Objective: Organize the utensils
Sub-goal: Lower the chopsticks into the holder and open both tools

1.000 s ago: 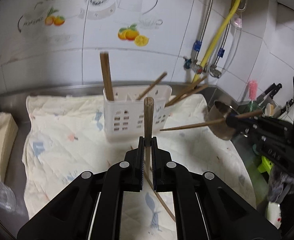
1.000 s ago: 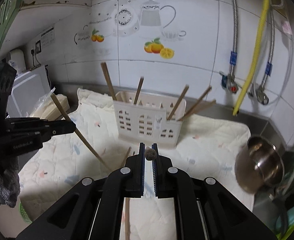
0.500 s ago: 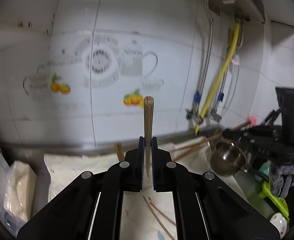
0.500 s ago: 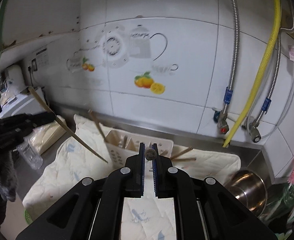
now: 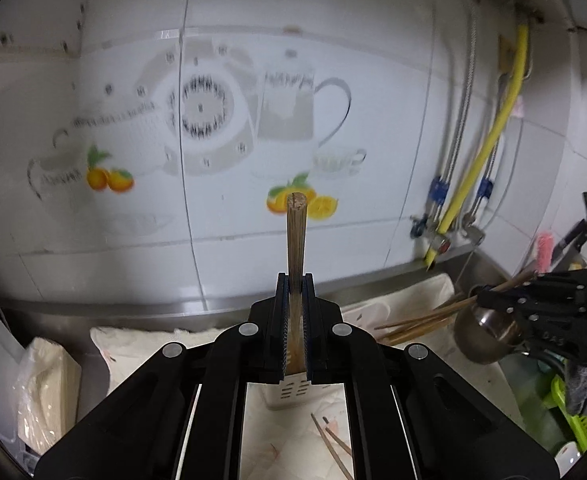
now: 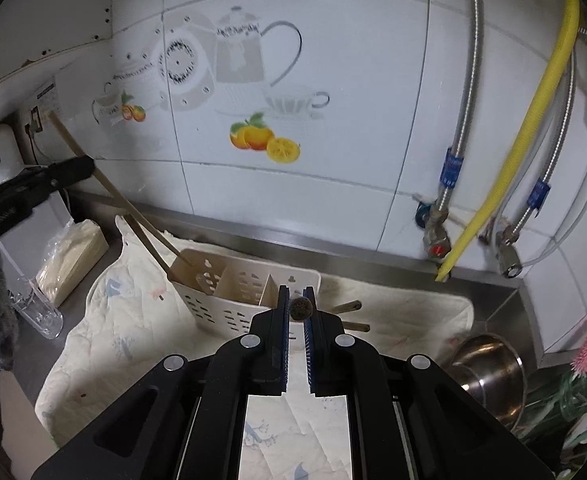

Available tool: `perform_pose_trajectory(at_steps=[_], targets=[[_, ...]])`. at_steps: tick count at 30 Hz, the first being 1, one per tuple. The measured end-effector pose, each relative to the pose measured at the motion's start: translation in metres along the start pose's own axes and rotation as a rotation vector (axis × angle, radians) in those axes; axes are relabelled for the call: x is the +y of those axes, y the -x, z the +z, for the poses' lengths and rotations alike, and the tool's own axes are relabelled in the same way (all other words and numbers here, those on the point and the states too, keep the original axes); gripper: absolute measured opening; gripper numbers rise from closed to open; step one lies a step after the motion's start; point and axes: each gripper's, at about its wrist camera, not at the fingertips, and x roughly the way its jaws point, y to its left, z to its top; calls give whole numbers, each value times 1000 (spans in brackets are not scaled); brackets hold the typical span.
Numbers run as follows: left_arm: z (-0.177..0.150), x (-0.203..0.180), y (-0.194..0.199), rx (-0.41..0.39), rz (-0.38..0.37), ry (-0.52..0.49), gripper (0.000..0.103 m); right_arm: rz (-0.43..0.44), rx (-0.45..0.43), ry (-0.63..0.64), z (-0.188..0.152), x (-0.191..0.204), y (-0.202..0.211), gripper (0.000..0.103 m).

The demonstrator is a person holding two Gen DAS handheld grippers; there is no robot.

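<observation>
My left gripper (image 5: 295,278) is shut on a wooden chopstick (image 5: 295,236) that stands up between its pads. From the right wrist view the left gripper (image 6: 33,188) hangs at the left, and its chopstick (image 6: 133,216) slants down to the left end of the white slotted basket (image 6: 229,292). My right gripper (image 6: 297,292) is shut on another chopstick (image 6: 301,308), seen end on. The left wrist view has the right gripper (image 5: 533,304) at the right. The basket (image 5: 293,392) lies mostly hidden under the left fingers.
A pale quilted cloth (image 6: 113,320) covers the steel counter. Two chopsticks (image 5: 333,448) lie loose on it; others (image 6: 349,306) lean out of the basket's right end. A steel pot (image 6: 489,364) stands right, a glass (image 6: 41,312) and a wrapped bundle (image 6: 73,256) left. Tiled wall with pipes (image 6: 513,152) behind.
Both grippers have risen and drawn back with their chopsticks still held. The basket has slid down in both views and more wall shows.
</observation>
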Motion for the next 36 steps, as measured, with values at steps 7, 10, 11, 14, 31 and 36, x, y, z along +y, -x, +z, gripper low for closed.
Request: perform_pose_trajectory(at_steps=[7, 10, 11, 14, 31, 36], targets=[[-10, 7, -28, 56, 9, 31, 5, -6, 68, 0, 1, -4, -21, 7], [-16, 8, -37, 77, 5, 37, 5, -1, 97, 1, 0, -4, -29, 7], [-18, 9, -40, 85, 4, 40, 5, -2, 104, -1, -1, -4, -33, 7], [-22, 10, -47, 105, 2, 44, 5, 8, 115, -9, -4, -4, -41, 7], [-30, 17, -48, 111, -6, 52, 7, 29, 62, -44, -4, -7, -40, 8], [-32, 17, -29, 77, -21, 64, 10, 7, -9, -56, -14, -5, -18, 16]])
